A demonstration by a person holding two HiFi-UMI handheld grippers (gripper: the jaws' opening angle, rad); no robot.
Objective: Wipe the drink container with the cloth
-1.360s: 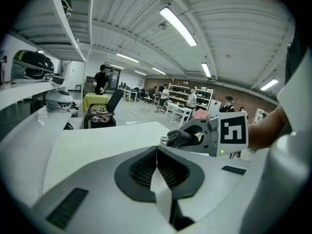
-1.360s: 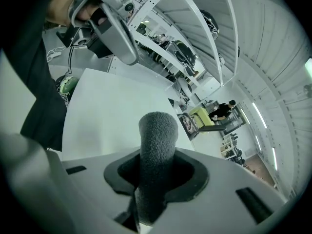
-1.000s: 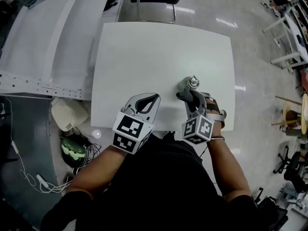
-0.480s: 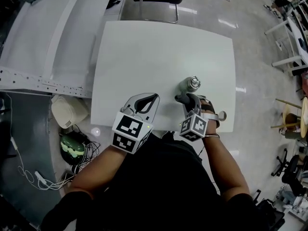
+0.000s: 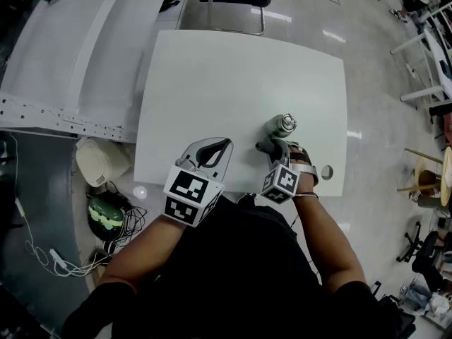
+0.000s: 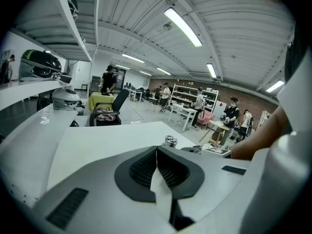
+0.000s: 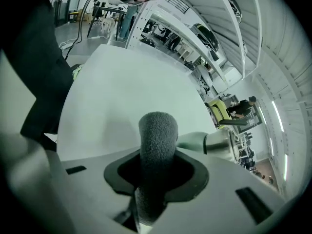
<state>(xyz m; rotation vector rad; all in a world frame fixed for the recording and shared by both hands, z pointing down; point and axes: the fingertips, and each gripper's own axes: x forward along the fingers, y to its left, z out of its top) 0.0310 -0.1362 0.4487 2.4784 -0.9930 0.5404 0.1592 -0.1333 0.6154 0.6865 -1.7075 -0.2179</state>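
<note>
Right gripper (image 5: 272,147) clamped on grey cloth (image 7: 157,140), cloth end just beside drink container (image 5: 281,126). Container upright on white table (image 5: 212,76), near front edge, right of centre. Left gripper (image 6: 156,152) jaws pressed together, nothing between them, apart from container, over table's front edge.

Bright, even light from ceiling strips (image 6: 183,27). Glare streaks the floor (image 5: 332,34) beyond the desk (image 5: 233,76). Edges bend, corners go dark
</note>
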